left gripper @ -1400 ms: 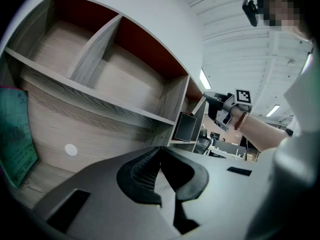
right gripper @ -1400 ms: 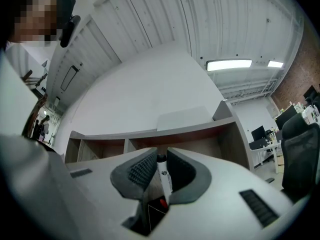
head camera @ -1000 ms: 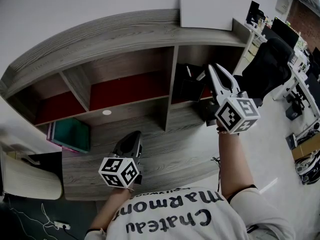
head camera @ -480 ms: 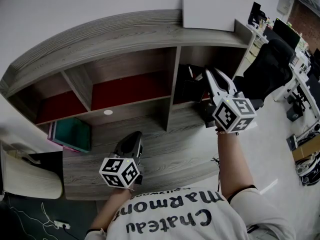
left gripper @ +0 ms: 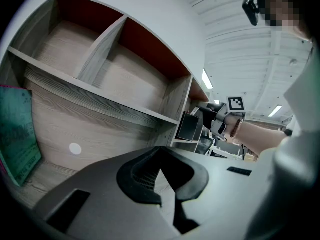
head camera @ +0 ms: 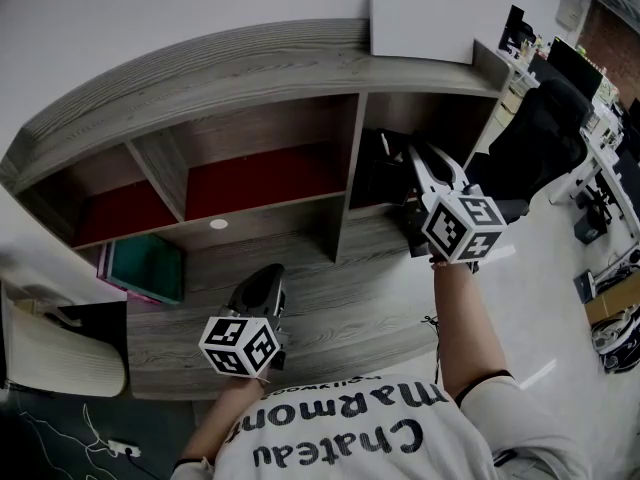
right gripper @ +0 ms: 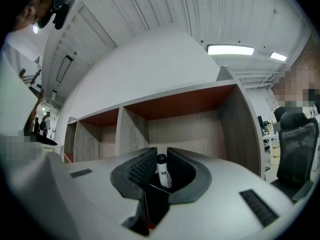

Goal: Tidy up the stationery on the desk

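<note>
My right gripper (head camera: 418,160) reaches toward the right-hand shelf compartment and is shut on a white marker with a black cap (right gripper: 162,169). The marker stands upright between the ribbed pads (right gripper: 143,170). A dark piece with a red edge shows just below it. A black box-like holder (head camera: 384,173) sits inside that compartment, just left of the jaw tips, and also shows as a black holder (left gripper: 189,126) in the left gripper view. My left gripper (head camera: 262,286) rests low over the desk (head camera: 340,313) with its jaws together and nothing between them.
A grey wooden shelf unit (head camera: 250,68) with red-backed compartments spans the desk. A teal book (head camera: 148,268) leans at the desk's left end. A small white disc (head camera: 218,224) lies under the middle shelf. A white board (head camera: 420,23) lies on top. A black office chair (head camera: 535,133) stands to the right.
My right gripper has sunk a little and shifted slightly left toward the right compartment, still holding the marker. The left gripper has stayed where it was.
</note>
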`<state>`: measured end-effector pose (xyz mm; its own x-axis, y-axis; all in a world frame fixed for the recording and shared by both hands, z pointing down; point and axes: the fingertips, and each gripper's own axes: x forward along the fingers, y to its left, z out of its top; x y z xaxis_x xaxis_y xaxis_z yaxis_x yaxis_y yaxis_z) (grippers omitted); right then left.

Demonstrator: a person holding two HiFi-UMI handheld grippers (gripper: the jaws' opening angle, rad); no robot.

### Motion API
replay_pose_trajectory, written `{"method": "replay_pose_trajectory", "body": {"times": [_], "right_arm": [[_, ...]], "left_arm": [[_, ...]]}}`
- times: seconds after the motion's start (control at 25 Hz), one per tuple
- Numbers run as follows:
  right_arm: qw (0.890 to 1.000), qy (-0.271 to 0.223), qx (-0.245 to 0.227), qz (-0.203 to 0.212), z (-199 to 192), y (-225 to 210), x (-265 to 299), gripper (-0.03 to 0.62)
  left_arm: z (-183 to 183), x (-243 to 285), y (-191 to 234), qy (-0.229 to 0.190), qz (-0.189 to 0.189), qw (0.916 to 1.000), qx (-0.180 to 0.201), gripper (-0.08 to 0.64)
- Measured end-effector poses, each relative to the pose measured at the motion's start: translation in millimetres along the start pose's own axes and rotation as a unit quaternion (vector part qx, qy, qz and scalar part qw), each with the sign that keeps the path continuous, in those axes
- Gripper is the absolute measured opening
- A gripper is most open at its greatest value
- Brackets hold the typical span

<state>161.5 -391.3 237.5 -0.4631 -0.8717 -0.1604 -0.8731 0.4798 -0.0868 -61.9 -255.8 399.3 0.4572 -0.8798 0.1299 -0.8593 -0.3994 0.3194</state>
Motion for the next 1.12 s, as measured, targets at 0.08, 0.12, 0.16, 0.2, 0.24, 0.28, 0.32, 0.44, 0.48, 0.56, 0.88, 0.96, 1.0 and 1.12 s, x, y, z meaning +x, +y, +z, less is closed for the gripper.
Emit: {"method": "replay_pose_trajectory", "body": {"times": [0.08, 0.12, 0.16, 0.2, 0.24, 0.28, 0.32, 0.44, 0.48, 0.56, 0.88, 0.96, 1.0, 1.12], "right_arm": [[1.0, 0.003, 0.0, -0.001, -3, -1, 1, 0.072], [1.0, 0.004, 0.001, -0.001, -4, -1, 2, 0.072], [1.0, 0.006, 0.001, -0.002, -5, -1, 2, 0.072], [1.0, 0.007, 0.001, -0.002, -6, -1, 3, 0.071], [1.0, 0.008, 0.001, -0.002, -7, -1, 3, 0.072], [1.0, 0.008, 0.001, -0.003, -8, -1, 3, 0.072], [1.0, 0.009, 0.001, -0.003, -8, -1, 4, 0.071], [1.0, 0.01, 0.0, -0.004, -10, -1, 4, 0.072], [1.0, 0.011, -0.001, -0.005, -10, -1, 4, 0.072], [1.0, 0.011, -0.002, -0.005, -10, 0, 4, 0.072], [1.0, 0.016, -0.003, -0.007, -14, -1, 5, 0.072], [1.0, 0.019, -0.004, -0.008, -16, -2, 5, 0.072], [1.0, 0.02, -0.004, -0.008, -17, -2, 5, 0.072], [1.0, 0.024, -0.005, -0.01, -20, -3, 5, 0.072]], "left_arm": [[0, 0, 0, 0.0, 0.0, 1.0, 0.0, 0.015], [0, 0, 1, 0.0, 0.0, 1.0, 0.0, 0.015], [0, 0, 1, 0.0, 0.001, 1.0, -0.001, 0.015], [0, 0, 2, 0.0, 0.001, 1.0, -0.001, 0.015], [0, 0, 2, 0.0, 0.002, 1.0, -0.001, 0.015], [0, 0, 3, 0.0, 0.002, 1.0, -0.002, 0.015], [0, 0, 3, 0.0, 0.002, 1.0, -0.002, 0.015], [-1, -1, 4, 0.0, 0.002, 1.0, -0.003, 0.015], [-1, -1, 5, 0.0, 0.002, 1.0, -0.004, 0.015], [-1, -1, 5, -0.001, 0.001, 1.0, -0.004, 0.015], [-3, -1, 3, 0.001, 0.0, 1.0, -0.006, 0.015], [-4, -1, 3, 0.002, -0.001, 1.0, -0.007, 0.015], [-4, -1, 3, 0.002, -0.001, 1.0, -0.007, 0.015], [-3, -1, 3, 0.001, -0.001, 1.0, -0.007, 0.015]]}}
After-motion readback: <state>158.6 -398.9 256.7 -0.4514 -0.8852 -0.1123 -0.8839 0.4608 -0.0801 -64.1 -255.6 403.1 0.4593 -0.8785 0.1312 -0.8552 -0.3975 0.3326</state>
